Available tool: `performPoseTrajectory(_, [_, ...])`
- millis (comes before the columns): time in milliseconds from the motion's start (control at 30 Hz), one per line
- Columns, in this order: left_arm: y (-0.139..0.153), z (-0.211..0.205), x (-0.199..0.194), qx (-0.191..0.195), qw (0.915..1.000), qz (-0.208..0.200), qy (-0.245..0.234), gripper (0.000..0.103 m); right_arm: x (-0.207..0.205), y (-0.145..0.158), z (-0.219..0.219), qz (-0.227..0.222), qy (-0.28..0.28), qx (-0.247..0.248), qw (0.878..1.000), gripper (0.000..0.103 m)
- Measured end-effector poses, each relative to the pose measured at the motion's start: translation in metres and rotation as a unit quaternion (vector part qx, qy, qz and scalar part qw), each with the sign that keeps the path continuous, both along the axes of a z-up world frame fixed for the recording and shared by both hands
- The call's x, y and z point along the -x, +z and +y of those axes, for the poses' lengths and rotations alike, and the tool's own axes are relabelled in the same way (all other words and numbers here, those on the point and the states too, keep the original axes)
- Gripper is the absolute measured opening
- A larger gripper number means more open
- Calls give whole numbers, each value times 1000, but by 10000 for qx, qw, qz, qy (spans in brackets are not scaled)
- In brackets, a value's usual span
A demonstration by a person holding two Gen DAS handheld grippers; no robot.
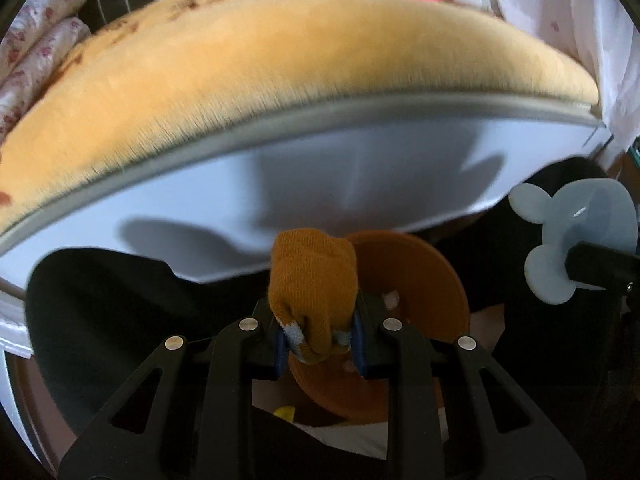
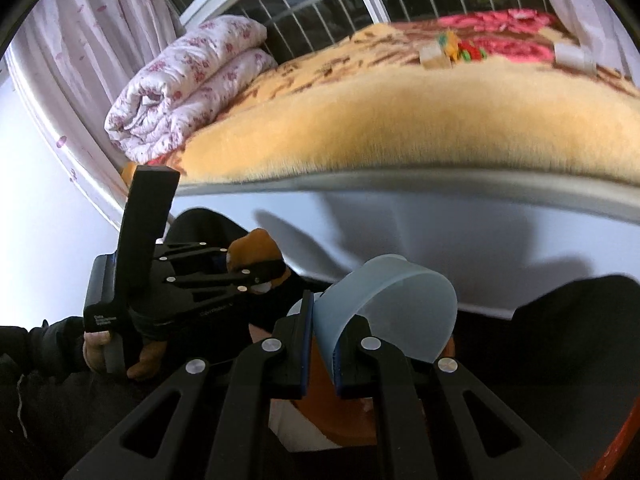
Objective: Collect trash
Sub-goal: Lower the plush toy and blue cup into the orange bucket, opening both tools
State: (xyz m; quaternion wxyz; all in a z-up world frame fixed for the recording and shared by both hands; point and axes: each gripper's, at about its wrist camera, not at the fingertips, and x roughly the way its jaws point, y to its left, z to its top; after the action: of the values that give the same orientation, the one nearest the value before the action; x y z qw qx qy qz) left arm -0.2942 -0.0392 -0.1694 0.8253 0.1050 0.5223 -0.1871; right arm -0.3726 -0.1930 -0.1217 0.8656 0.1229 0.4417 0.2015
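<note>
My left gripper is shut on a mustard-yellow sock, held above a black-lined bin with an orange disc and paper scraps inside. In the right wrist view the left gripper shows at left with the sock in it. My right gripper is shut on a pale blue silicone piece with round ears. The same blue piece shows at the right of the left wrist view.
A bed with an orange plush blanket and white side panel stands just behind the bin. A folded floral quilt lies on the bed by the barred window. Small items lie far back on the blanket.
</note>
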Motion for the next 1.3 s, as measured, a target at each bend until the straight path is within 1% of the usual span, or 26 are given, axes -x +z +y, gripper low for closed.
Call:
performPoseTrajectory(100, [-17,-6,-1,-94,9995,290,-87,23,-5,-17,1,272,51,4,9996,8])
performPoseTrajectory(167, [-29,-9,-4,-147,9985,503,-135,23,-10,-36,1,550,32,52,9985,8])
performPoseTrajectory(267, [-50,-12,-13,-297,9960,836,-124,23,-22,-61,0,942,-39,-15,9955,8])
performPoseTrajectory(400, [-64,-13,-18,-341,9934,1083,-152,24,-35,-74,3,1138,3,18,9935,8])
performPoseTrajectory(467, [-69,-16,-20,-417,9920,1176,-191,36,-39,-78,6,1233,99,57,9923,14])
performPoseTrajectory(533, [-76,-18,-21,-538,9897,1309,-193,83,-42,-83,9,1364,130,134,9905,56])
performPoseTrajectory(667, [-80,-9,-23,-465,9891,1391,-150,84,-43,-85,4,1462,-9,88,9892,56])
performPoseTrajectory(800, [-82,-4,-23,-434,9886,1438,-99,84,-38,-81,-4,1406,-175,50,9899,56])
performPoseTrajectory(967, [-76,-4,-21,-380,9902,1340,-106,84,-32,-74,-12,1238,-369,-33,9916,56])
performPoseTrajectory(1000, [-74,-4,-20,-364,9908,1297,-103,84,-30,-73,-16,1194,-397,-34,9920,58])
performPoseTrajectory(1067, [-63,-5,-18,-277,9929,1153,-134,84,-26,-67,-19,1047,-469,-39,9934,59])
performPoseTrajectory(1133, [-52,-8,-16,-200,9952,940,-179,84,-21,-58,-24,837,-581,-30,9948,66])
performPoseTrajectory(1167, [-43,-8,-15,-155,9963,813,-227,84,-18,-52,-28,710,-665,-28,9952,67])
performPoseTrajectory(1300, [-2,-13,-10,-26,9986,134,-502,84,-18,-33,-38,409,-857,-49,9955,69])
